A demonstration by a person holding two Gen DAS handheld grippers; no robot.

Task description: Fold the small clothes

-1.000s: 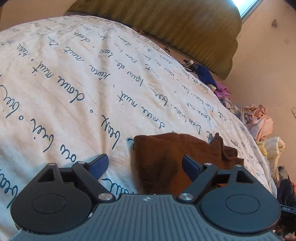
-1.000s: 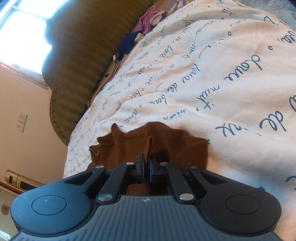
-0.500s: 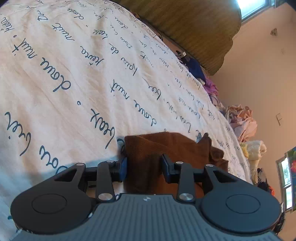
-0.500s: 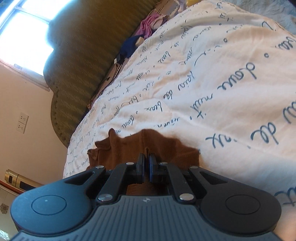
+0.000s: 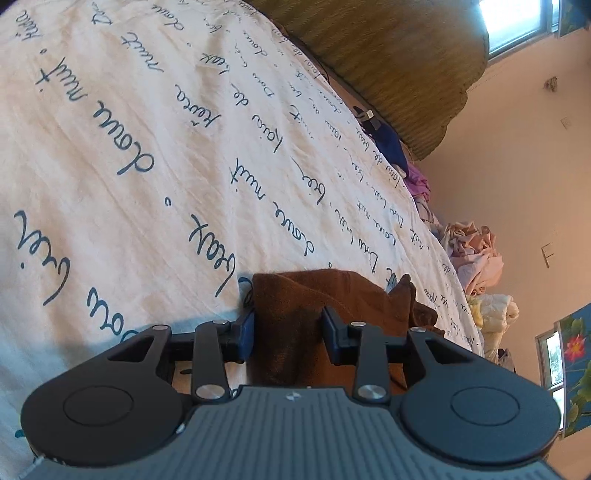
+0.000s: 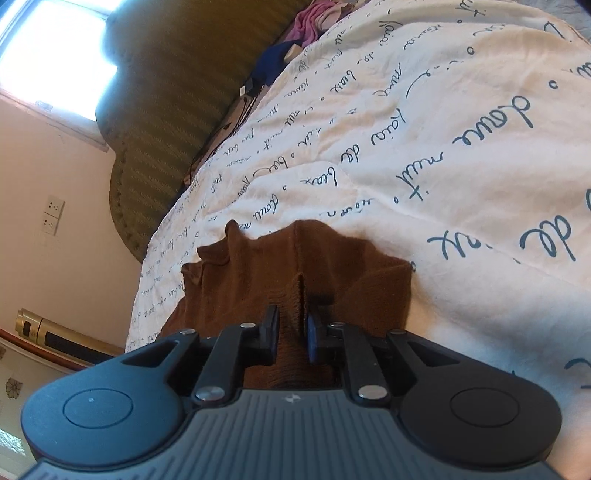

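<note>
A brown garment [image 5: 325, 295] is seen lying bunched on a white bedcover [image 5: 147, 147] printed with dark blue script. The left gripper [image 5: 289, 334] is set over the garment's near edge, and a thick fold of the cloth is clamped between its blue pads [image 5: 246, 332]. An olive headboard [image 5: 388, 55] is observed beyond the bed. Heaped clothes [image 5: 476, 247] are noted along the far edge, against a peach wall [image 5: 517, 166].

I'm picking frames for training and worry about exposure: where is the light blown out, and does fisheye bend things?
Right wrist view: the window is blown out white, and the headboard beside it is dark. Left wrist view: the window is bright but milder, the brown garment evenly lit. Both views curve the bedspread strongly.
</note>
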